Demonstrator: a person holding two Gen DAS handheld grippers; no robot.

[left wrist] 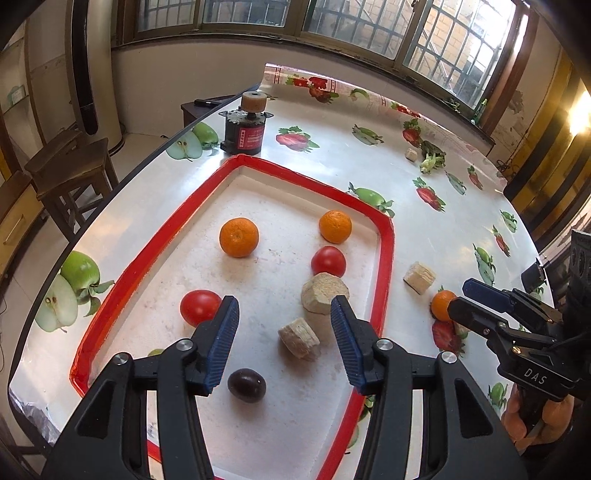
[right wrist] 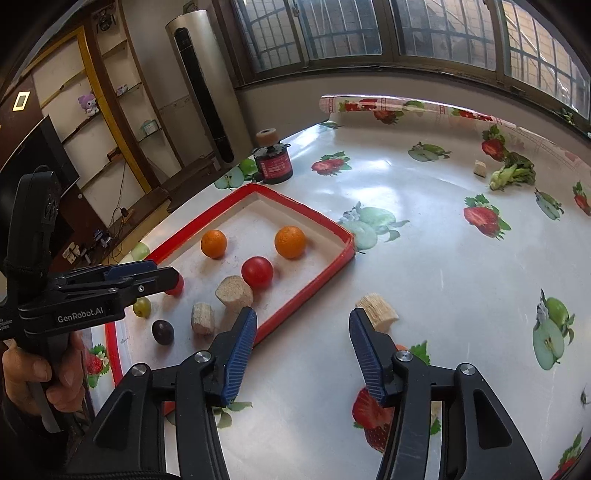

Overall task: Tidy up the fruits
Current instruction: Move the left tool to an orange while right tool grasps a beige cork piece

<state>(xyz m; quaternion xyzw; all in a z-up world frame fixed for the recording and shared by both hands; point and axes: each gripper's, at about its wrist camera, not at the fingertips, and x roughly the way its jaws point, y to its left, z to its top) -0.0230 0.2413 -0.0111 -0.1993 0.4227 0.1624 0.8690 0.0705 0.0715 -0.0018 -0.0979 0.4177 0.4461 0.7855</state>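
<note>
Left wrist view shows both grippers, left gripper and right gripper, spread and empty; the small orange mandarin outside the red-rimmed white tray may roll away if nudged.

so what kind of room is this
Probably a lived-in home room: a table under a fruit-print cloth, a wooden stool, shelves with a plush toy, barred windows.

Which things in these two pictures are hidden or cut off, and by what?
- Green grape: right wrist view, partly behind the left gripper; left view shows only a sliver.
- Orange on the table: left wrist view, partly behind the right gripper.
- Tray: its near edge is behind gripper bodies.
</note>
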